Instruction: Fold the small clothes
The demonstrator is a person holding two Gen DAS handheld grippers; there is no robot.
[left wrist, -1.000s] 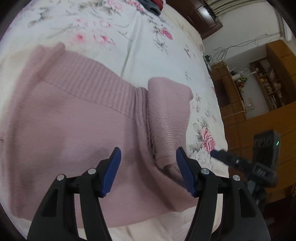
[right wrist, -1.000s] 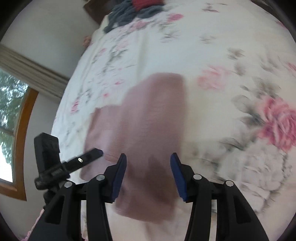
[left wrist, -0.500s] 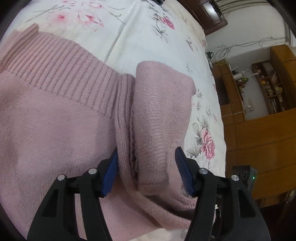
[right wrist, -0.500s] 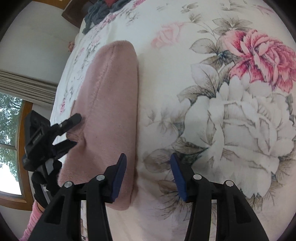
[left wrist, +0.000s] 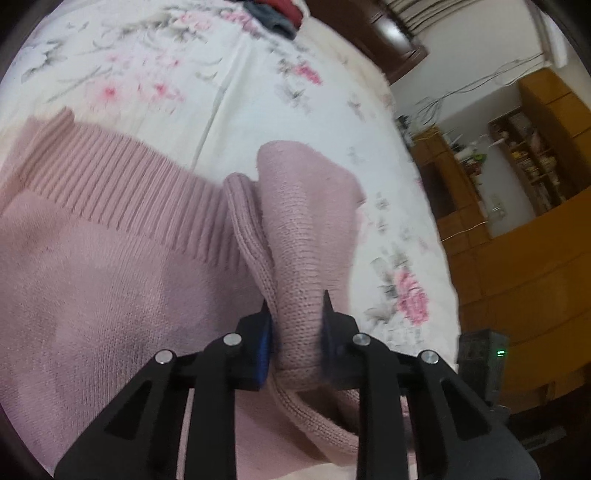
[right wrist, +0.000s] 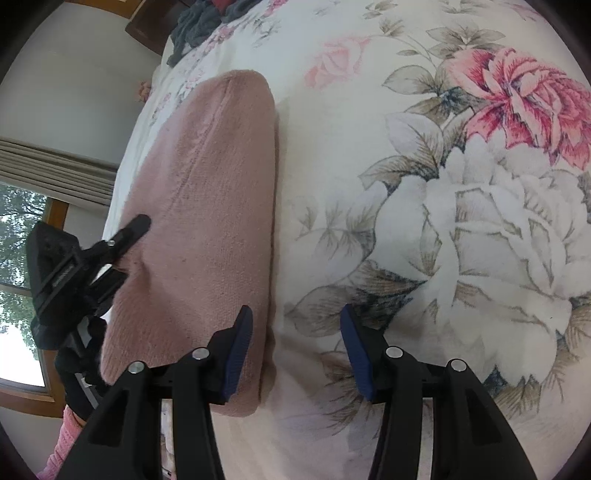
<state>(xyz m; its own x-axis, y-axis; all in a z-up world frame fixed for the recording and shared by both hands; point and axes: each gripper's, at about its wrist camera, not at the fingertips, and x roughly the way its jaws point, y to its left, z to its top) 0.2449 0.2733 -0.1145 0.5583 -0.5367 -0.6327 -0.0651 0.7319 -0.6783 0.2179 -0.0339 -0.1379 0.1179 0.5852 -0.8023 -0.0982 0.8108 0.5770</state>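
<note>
A pink knitted sweater (left wrist: 110, 266) lies spread on the floral bedsheet (left wrist: 207, 92), its ribbed hem (left wrist: 122, 177) across the middle of the left wrist view. My left gripper (left wrist: 295, 321) is shut on the folded sleeve (left wrist: 306, 229), which rises in a ridge from the jaws. In the right wrist view the same pink sleeve (right wrist: 207, 206) lies to the left, with the left gripper (right wrist: 122, 240) pinching its near side. My right gripper (right wrist: 295, 339) stands open over the sheet, its left finger (right wrist: 238, 350) at the sleeve's edge.
A heap of dark grey and red clothes (left wrist: 277, 14) sits at the far end of the bed. Wooden cabinets and shelves (left wrist: 524, 177) stand beyond the bed's right side. A window with a wooden frame (right wrist: 22, 258) is at the left in the right wrist view.
My left gripper has closed on the pink sleeve, which stood between its open fingers before, and has lifted it a little. The right gripper moved right, off the sleeve, and stays open.
</note>
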